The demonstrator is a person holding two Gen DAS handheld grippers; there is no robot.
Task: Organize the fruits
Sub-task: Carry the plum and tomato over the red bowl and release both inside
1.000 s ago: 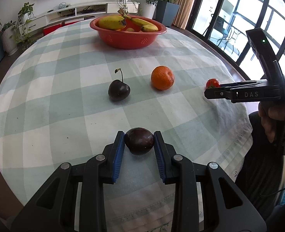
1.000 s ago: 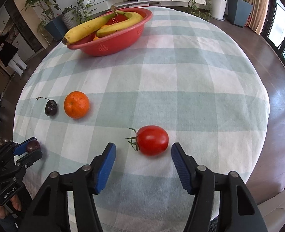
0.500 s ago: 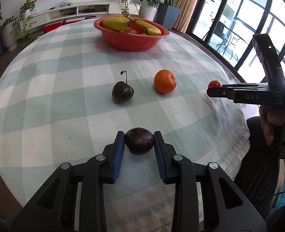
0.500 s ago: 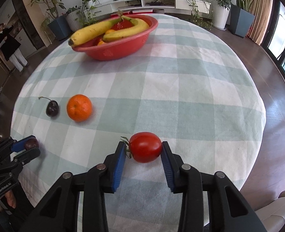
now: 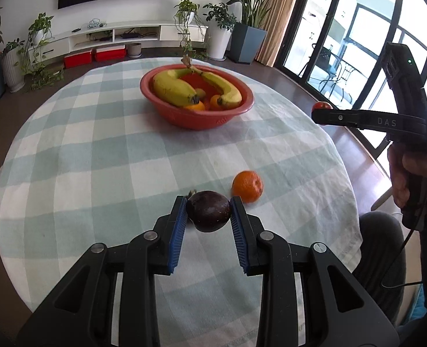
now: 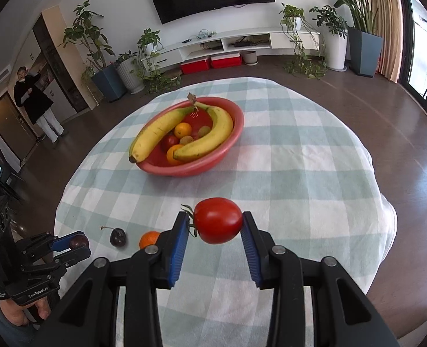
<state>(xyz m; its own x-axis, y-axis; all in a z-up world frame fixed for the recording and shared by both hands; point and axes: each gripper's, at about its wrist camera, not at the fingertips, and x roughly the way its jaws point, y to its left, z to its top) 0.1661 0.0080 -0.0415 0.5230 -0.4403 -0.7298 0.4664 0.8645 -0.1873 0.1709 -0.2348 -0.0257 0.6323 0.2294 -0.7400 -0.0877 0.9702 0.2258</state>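
My left gripper [image 5: 209, 215] is shut on a dark purple plum [image 5: 209, 215] and holds it above the checked tablecloth [image 5: 97, 159]. My right gripper [image 6: 216, 225] is shut on a red tomato [image 6: 217, 220], lifted off the table. The red bowl [image 5: 167, 112] with two bananas [image 5: 170, 90] and small fruits stands at the far side; it also shows in the right wrist view [image 6: 213, 162]. An orange [image 5: 247, 186] lies on the cloth just beyond my left gripper. A dark cherry with a stem [image 6: 117, 237] lies beside the orange [image 6: 148, 238] in the right wrist view.
The round table drops off to wooden floor on all sides. The right gripper [image 5: 317, 111] hangs at the right of the left wrist view, the left gripper [image 6: 74, 244] at the lower left of the right wrist view. Potted plants and a person [image 6: 35, 104] stand far behind.
Both grippers have risen with their fruits and now look down on the bowl from higher. The right gripper closed on the tomato, which is now off the cloth.
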